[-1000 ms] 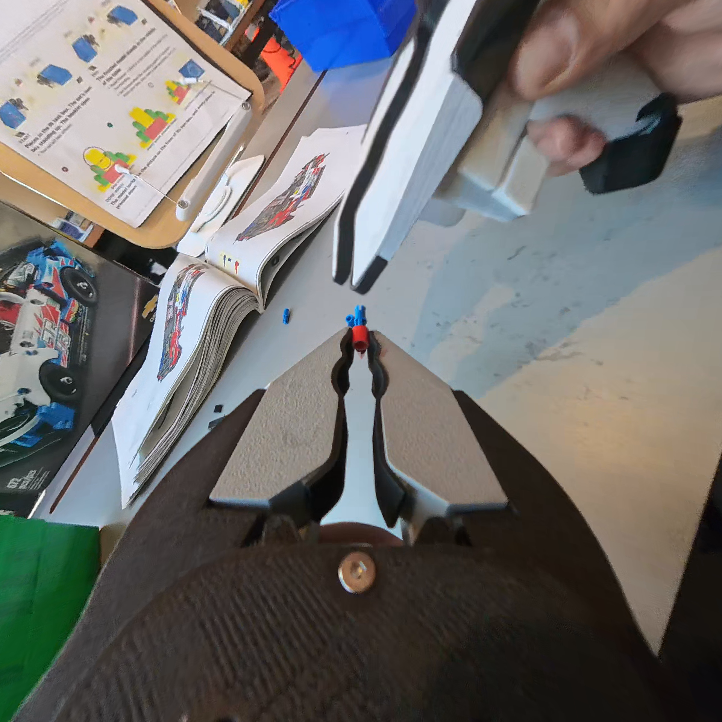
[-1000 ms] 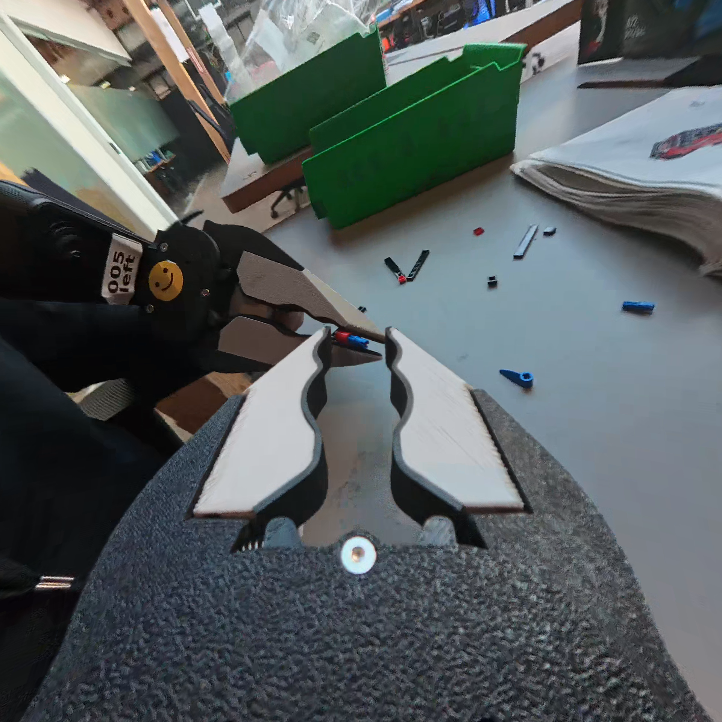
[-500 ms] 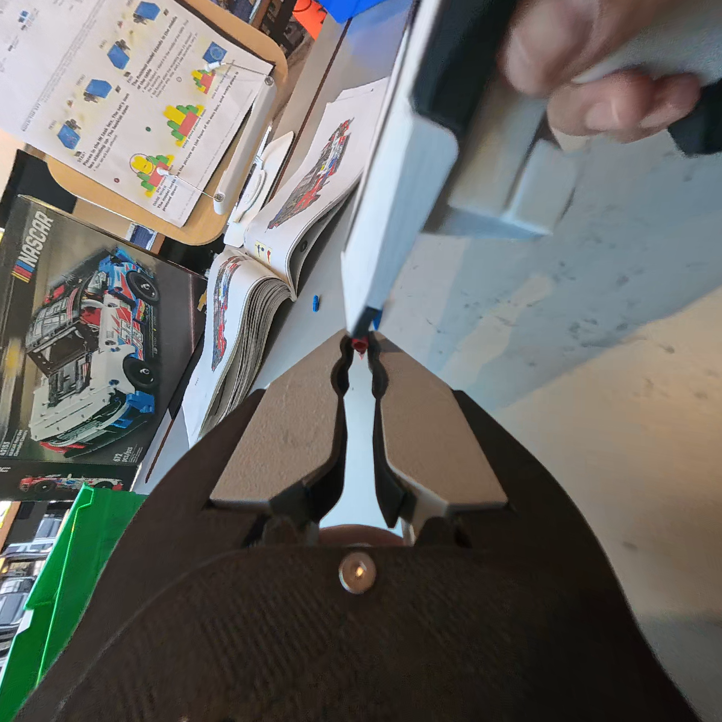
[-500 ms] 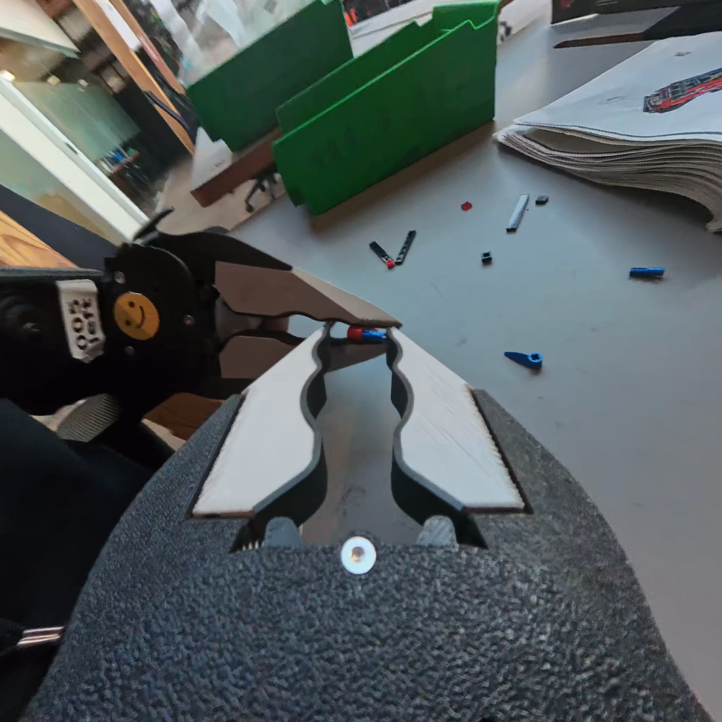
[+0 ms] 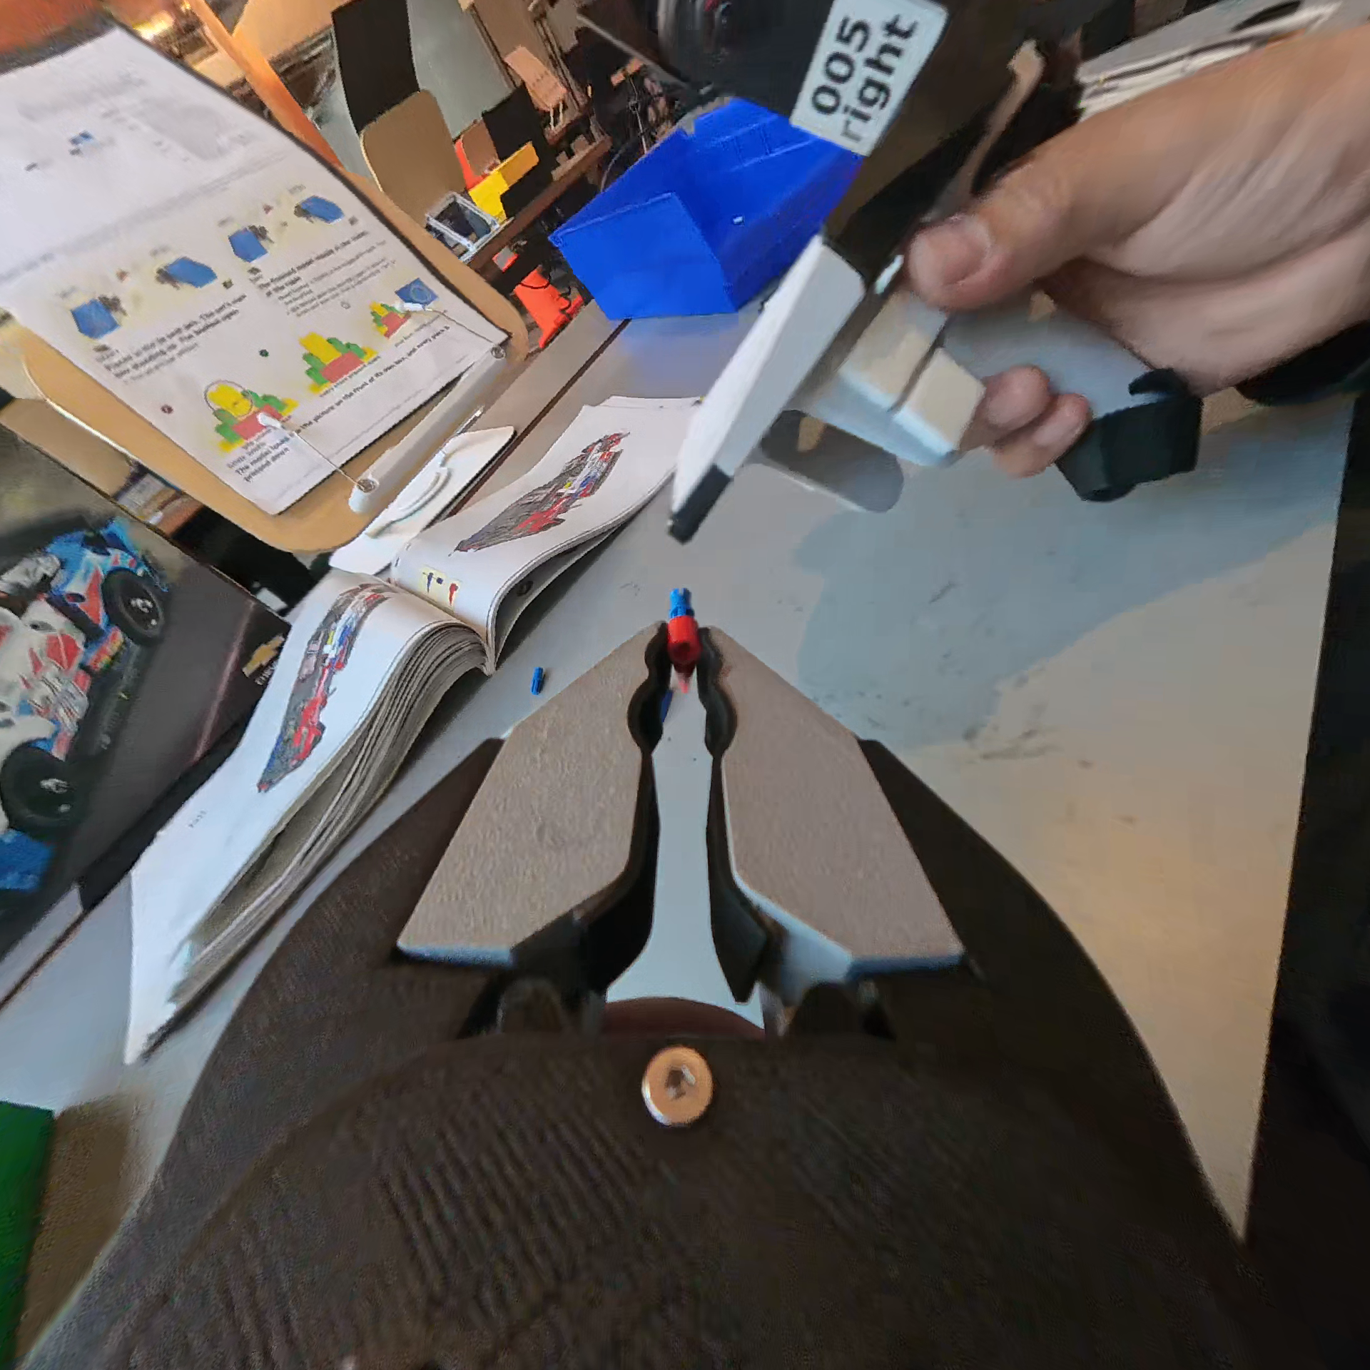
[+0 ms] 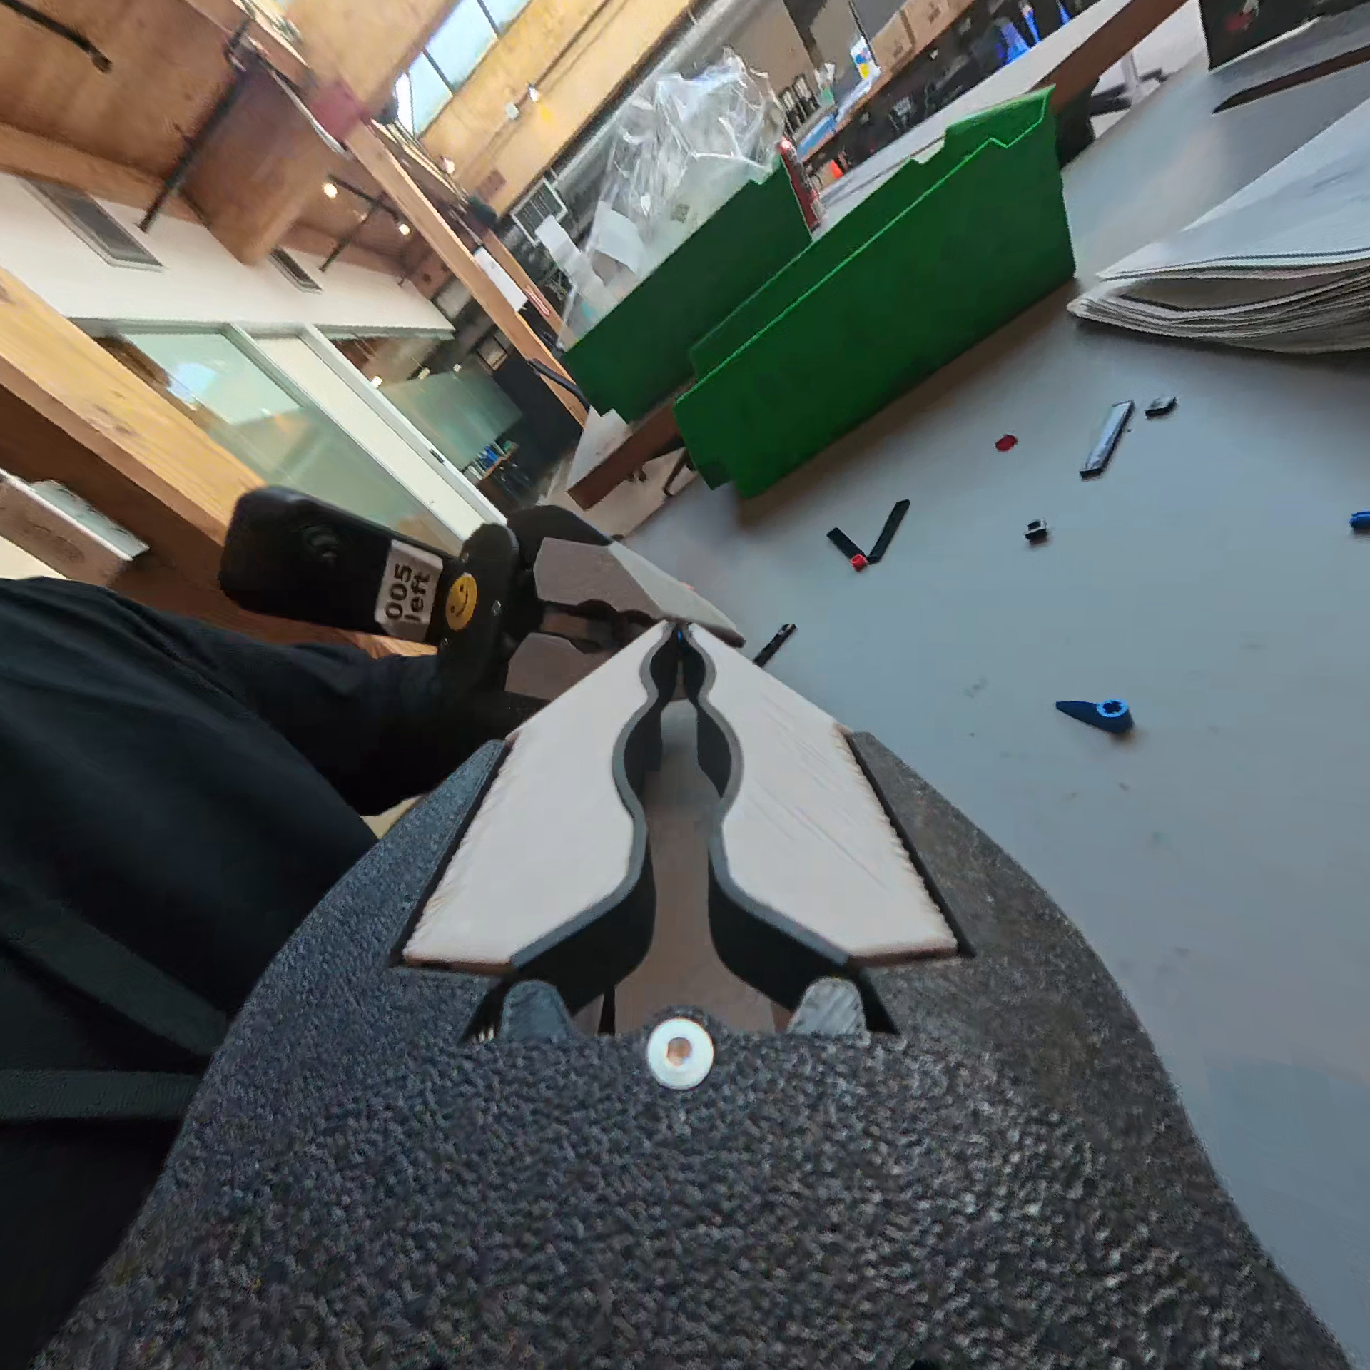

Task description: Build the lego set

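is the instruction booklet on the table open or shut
Open: the instruction booklet lies spread on the grey table, printed pages facing up either side of its spine.

A white label (image 5: pixel 864 70) with black print is sitting on the right gripper (image 5: pixel 693 504), up and right of the left gripper (image 5: pixel 680 646). Far left of that one's tips, a printed instruction sheet (image 5: pixel 207 296) is lying on a clipboard, and a dark box (image 5: pixel 111 667) is showing a small logo. From the right gripper's side, the left gripper is wearing a white printed label (image 6: pixel 410 597) beside a yellow smiley sticker (image 6: pixel 461 602).
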A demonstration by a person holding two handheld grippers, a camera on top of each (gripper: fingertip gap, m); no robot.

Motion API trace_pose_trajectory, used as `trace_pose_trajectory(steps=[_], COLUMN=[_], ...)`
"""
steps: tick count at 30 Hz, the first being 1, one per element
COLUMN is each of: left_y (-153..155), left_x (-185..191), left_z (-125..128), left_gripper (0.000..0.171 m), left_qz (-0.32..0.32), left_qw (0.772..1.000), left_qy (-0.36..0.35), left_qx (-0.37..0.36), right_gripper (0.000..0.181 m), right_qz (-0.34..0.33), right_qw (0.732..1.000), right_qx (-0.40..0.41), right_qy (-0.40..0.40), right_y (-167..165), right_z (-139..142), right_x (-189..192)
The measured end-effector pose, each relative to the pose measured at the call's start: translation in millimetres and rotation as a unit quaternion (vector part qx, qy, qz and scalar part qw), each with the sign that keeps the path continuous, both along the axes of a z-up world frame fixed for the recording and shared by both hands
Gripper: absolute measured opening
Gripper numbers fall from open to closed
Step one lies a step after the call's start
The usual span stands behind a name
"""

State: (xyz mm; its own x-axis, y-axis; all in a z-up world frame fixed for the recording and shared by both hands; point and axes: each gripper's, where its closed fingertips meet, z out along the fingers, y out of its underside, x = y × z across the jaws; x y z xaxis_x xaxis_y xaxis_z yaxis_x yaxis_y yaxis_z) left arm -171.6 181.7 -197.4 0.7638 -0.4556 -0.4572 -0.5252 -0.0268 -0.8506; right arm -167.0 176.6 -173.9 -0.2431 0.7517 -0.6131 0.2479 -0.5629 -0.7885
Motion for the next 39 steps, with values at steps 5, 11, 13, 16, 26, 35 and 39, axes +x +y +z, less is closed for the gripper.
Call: trace_pose_trajectory(steps=[5, 11, 13, 16, 26, 35, 39], left_y=[0, -3, -5, -6, -4, -3, -1], left_x=[5, 5, 5, 8, 6, 5, 5], left_z=[-4, 4, 10, 15, 14, 7, 3], left_gripper=[0.003, 0.003, 0.003, 0.003, 0.003, 0.003, 0.003], left_qz=[-0.005, -0.015, -0.023, -0.036, -0.028, -0.025, -0.021], left_qw=[1.000, 0.999, 0.998, 0.996, 0.996, 0.998, 0.998], left_qy=[-0.004, -0.029, -0.051, -0.076, -0.081, -0.065, -0.062], left_qx=[-0.019, -0.004, 0.000, 0.002, 0.002, -0.001, -0.011], right_gripper=[0.021, 0.010, 0.013, 0.014, 0.014, 0.008, 0.003], right_qz=[-0.005, 0.002, -0.002, 0.010, 0.017, 0.023, 0.033], right_qw=[0.998, 0.999, 0.999, 0.999, 0.998, 0.997, 0.994], right_qx=[0.047, -0.014, -0.009, -0.025, -0.049, -0.076, -0.103], right_qy=[-0.043, -0.035, -0.035, -0.026, -0.035, -0.025, -0.013], right_y=[-11, -8, -4, -9, -9, -11, -13], right_z=[-6, -2, -3, 3, -1, -3, -2], right_x=[-11, -10, -7, -6, -8, -9, -9])
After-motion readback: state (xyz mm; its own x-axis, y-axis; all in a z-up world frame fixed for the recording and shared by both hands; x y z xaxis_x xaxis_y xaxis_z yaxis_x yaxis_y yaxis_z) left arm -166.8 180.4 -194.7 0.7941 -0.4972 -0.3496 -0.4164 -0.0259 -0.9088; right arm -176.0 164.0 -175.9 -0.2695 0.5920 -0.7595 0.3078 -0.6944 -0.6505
